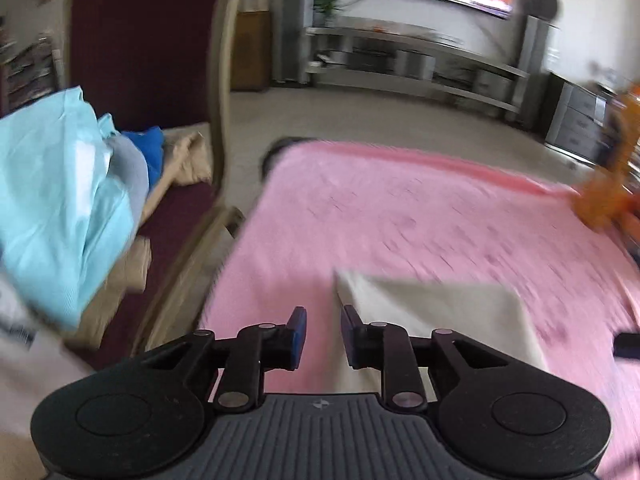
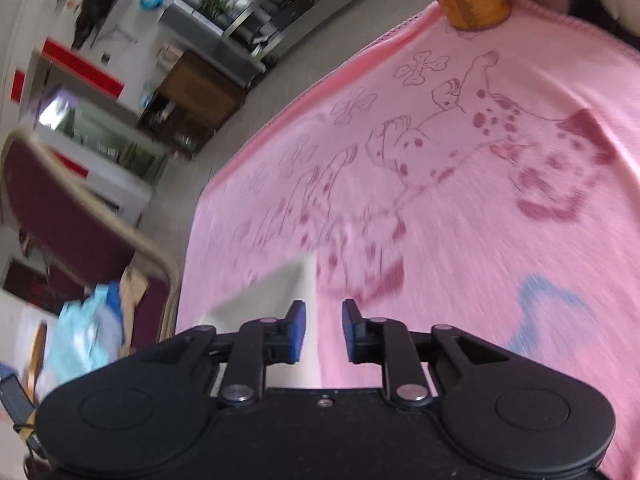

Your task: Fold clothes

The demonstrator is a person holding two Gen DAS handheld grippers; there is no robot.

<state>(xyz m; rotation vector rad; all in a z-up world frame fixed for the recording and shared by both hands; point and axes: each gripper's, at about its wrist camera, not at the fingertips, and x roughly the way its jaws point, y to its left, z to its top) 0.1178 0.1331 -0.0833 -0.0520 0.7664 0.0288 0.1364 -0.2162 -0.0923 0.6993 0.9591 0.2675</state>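
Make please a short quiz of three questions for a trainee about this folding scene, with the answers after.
1. True or false: the left gripper is clamped on the cream folded cloth.
2. Where does the pile of unfolded clothes lie? A) on the pink blanket B) on the dark red chair C) on the floor
3. Fill in: the pink blanket carries a drawing of spotted ____.

Key
1. False: its fingers stand apart with nothing between them; the right gripper is open too.
2. B, on the dark red chair beside the blanket.
3. Dogs, with bones drawn around them.
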